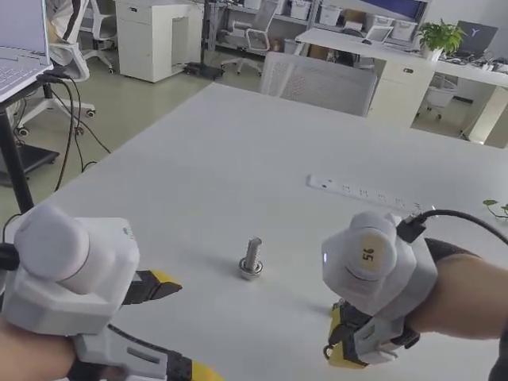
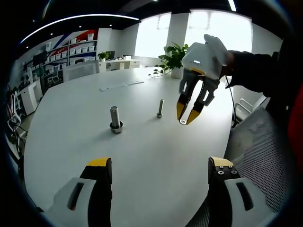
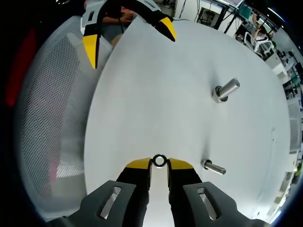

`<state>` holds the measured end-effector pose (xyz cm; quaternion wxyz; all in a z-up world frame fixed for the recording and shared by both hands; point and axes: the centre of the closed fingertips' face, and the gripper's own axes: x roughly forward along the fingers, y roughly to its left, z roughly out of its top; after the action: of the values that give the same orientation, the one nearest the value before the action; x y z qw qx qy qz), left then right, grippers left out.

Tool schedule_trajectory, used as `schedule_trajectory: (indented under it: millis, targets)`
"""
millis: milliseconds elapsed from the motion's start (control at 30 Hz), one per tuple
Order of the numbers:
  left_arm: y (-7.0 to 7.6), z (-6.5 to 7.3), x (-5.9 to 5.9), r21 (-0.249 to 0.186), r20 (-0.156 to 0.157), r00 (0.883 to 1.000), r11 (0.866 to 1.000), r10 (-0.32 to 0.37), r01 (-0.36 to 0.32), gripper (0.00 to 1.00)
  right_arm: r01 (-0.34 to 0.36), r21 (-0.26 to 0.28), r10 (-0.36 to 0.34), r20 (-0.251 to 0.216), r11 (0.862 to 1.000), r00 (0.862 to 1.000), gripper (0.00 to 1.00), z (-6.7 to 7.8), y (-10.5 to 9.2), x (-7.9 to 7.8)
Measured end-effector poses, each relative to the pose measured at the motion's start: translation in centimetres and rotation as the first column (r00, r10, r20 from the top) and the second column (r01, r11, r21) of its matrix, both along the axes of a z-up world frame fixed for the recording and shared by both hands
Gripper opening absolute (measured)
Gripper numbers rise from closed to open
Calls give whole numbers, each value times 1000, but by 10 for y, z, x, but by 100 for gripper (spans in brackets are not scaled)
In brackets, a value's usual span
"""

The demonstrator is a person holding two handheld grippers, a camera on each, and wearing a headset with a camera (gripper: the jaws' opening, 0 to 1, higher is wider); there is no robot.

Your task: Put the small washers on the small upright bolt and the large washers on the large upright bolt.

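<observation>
Right gripper (image 3: 159, 166): closed on a small silver metal washer (image 3: 159, 160), pinched flat between the yellow jaw tips and held off the surface.
Left gripper (image 2: 159, 163): jaws wide apart with nothing between them, hovering at the near edge of the bench.
Small upright bolt (image 3: 214, 167): a thin silver bolt standing on the white bench (image 1: 238, 151), near the held washer but not touching it.
Large upright bolt (image 1: 252, 258): a thick silver bolt standing mid-bench, between the two grippers in the head view. It has a wider ring at its foot; whether that is a washer or the bolt's head cannot be told.
Power strip (image 1: 355, 190): long and white, lying flat on the bench beyond the bolts.
</observation>
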<state>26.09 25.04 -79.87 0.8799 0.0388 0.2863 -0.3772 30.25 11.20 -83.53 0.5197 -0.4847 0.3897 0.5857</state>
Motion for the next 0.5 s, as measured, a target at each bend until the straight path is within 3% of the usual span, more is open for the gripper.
schedule_trajectory:
  millis: [500]
  targets:
    - [-1, -4, -4, 8, -9, 1000, 1000, -5, 5, 83, 83, 8, -83, 24, 997, 996, 14, 10, -33, 18]
